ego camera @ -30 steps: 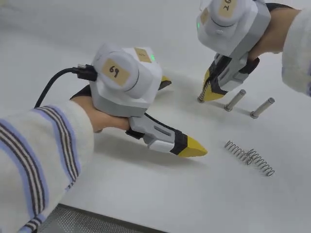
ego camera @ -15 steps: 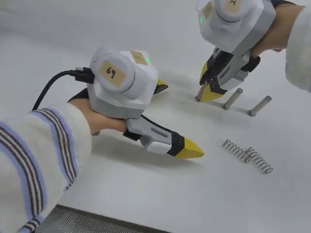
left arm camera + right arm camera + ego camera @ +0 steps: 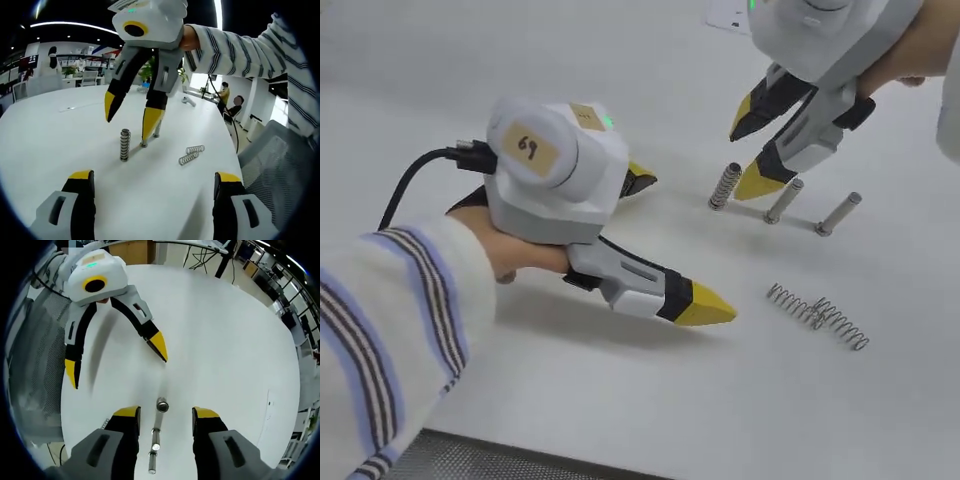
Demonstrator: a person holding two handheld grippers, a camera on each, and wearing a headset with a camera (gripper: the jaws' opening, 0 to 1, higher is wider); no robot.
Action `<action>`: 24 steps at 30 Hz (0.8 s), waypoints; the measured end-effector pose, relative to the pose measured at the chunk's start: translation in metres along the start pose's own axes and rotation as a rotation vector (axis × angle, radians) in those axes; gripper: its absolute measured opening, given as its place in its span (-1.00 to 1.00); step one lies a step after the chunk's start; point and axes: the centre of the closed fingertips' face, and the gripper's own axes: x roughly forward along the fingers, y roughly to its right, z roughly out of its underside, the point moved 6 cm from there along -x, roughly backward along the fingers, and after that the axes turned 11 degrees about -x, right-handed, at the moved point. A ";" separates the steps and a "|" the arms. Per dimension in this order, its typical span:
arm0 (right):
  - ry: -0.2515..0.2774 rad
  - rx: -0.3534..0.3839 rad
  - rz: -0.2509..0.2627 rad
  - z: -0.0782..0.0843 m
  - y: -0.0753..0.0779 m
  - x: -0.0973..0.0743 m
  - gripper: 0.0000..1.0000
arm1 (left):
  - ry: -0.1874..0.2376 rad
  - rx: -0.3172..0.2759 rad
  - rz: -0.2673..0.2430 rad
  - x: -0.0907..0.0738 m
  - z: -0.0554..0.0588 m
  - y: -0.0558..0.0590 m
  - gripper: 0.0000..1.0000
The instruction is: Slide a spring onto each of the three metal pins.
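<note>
Done so far: the leftmost short upright metal pin (image 3: 731, 169) already wears a coiled steel spring (image 3: 724, 186), so I'd call it one of three.

Bare pins: the middle metal pin (image 3: 782, 200) and the right-hand metal pin (image 3: 837, 213) stand in a row just right of it on the white table (image 3: 570, 400), with nothing on them yet.

Loose springs: two thin wire springs (image 3: 817, 314) lie flat on the near side of the pin row, a bit to the right. They touch end to end and maybe snag.

Right gripper: the white-and-black hand-held gripper with yellow tips (image 3: 750, 150) hovers over the leftmost and middle pins. Its jaws are spread wide and it carries nothing.

Left gripper: the matching gripper with yellow tips (image 3: 672, 242) sits low over the table, left of the springs. It's gaping too, and empty.

What matters next: the loose springs sit on the near side of the right gripper, well apart from it. Their long axis runs far-left to near-right, flat on the table, while the pins stand upright. So whichever one gets picked up has to be tipped on end. The left gripper's near jaw tip is actually closer to the springs' left end.

Heads-up: if they're hooked together, both might lift at once.
</note>
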 end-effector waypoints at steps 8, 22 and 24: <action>0.054 0.037 0.047 0.001 -0.012 -0.023 -0.19 | -0.007 0.013 0.004 -0.003 -0.004 0.005 0.95; 0.225 0.132 0.240 0.005 -0.033 -0.056 0.08 | -0.016 0.010 0.013 -0.005 -0.007 0.006 0.95; 0.228 0.159 0.248 0.010 -0.037 -0.057 0.15 | -0.025 0.013 0.012 -0.004 -0.006 0.006 0.94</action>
